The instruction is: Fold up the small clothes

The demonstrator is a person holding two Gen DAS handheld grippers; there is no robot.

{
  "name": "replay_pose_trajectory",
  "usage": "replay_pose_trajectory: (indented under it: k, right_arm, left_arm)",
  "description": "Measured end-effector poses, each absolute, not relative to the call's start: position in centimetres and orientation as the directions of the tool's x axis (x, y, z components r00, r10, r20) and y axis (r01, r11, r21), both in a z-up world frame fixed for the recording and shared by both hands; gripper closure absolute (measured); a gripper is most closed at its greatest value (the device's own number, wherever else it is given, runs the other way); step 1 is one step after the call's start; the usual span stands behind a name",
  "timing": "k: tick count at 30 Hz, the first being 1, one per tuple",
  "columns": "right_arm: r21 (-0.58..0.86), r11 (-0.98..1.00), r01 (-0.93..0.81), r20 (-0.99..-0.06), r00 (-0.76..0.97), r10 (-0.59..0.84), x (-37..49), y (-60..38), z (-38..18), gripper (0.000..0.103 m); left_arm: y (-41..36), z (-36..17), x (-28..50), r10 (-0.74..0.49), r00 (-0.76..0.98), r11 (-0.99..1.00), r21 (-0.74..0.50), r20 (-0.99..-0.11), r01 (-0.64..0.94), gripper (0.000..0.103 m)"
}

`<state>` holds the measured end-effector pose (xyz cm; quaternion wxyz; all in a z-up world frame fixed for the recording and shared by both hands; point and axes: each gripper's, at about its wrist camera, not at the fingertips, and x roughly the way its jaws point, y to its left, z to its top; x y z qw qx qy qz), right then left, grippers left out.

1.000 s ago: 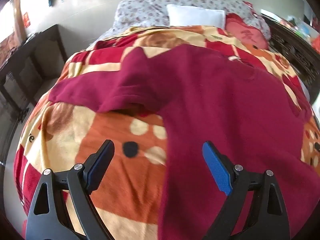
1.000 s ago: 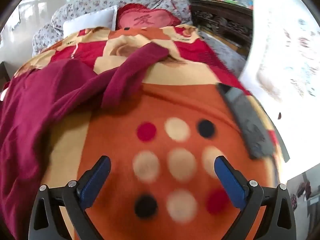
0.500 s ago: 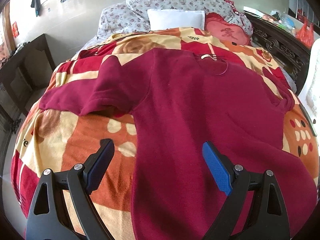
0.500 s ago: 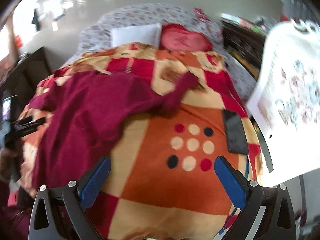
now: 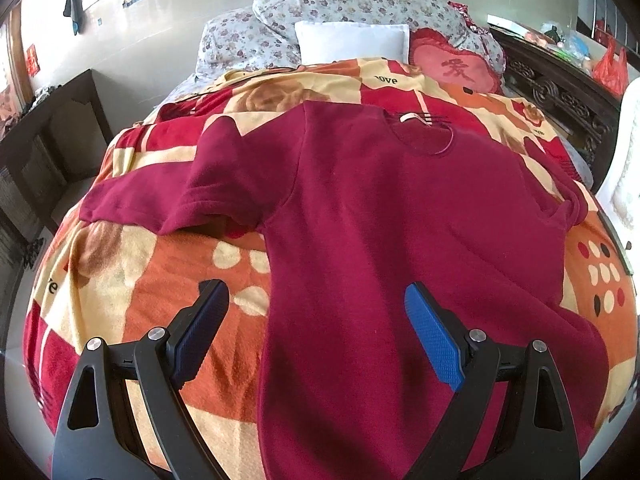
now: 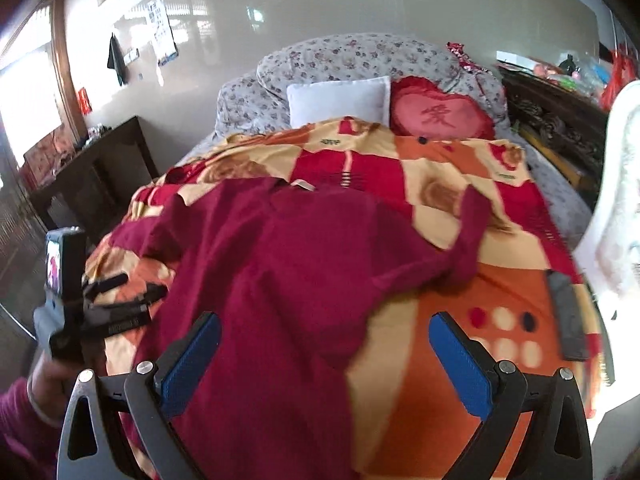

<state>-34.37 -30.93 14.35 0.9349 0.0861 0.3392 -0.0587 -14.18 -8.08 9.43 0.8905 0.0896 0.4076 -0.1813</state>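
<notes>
A dark red long-sleeved top (image 5: 380, 216) lies spread face up on an orange, red and cream blanket (image 5: 132, 288) on a bed, collar toward the pillows. Its left sleeve (image 5: 152, 196) stretches out to the left; its right sleeve (image 6: 468, 232) is bunched on the right. My left gripper (image 5: 316, 312) is open and empty above the top's lower left part. My right gripper (image 6: 324, 344) is open and empty above the top's lower right edge. The left gripper also shows in the right wrist view (image 6: 116, 300), held in a hand.
A dark phone or remote (image 6: 568, 320) lies on the blanket's right edge. A white pillow (image 5: 352, 42), a red heart cushion (image 5: 456, 68) and a floral quilt (image 5: 340, 4) sit at the head. A dark wooden cabinet (image 5: 48, 140) stands left, a carved dark sideboard (image 5: 560, 92) right.
Both grippers have pulled back and risen, so more of the bed and the whole top show. The right view has swung left toward the top. Both stay open.
</notes>
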Motion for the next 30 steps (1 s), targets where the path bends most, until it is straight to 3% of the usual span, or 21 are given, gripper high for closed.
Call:
replay_pose_trajectory:
  k: [4,30]
  right_arm:
    - [0.168,0.971,0.17,-0.637,0.771,-0.025,-31.5,-29.6,13.2,0.001]
    - [0.041,0.984,0.174,-0.686,0.721,-0.099,-22.4,-25.7,9.9,0.001]
  left_arm:
    - [-8.0,9.5,-13.9,-0.247,0.61,0.92,0.015,-0.753,0.391,0.013]
    - [-5.2,8.0,-10.1,-0.219,0.595,0.951,-0.032,-0.773,0.307,0.013]
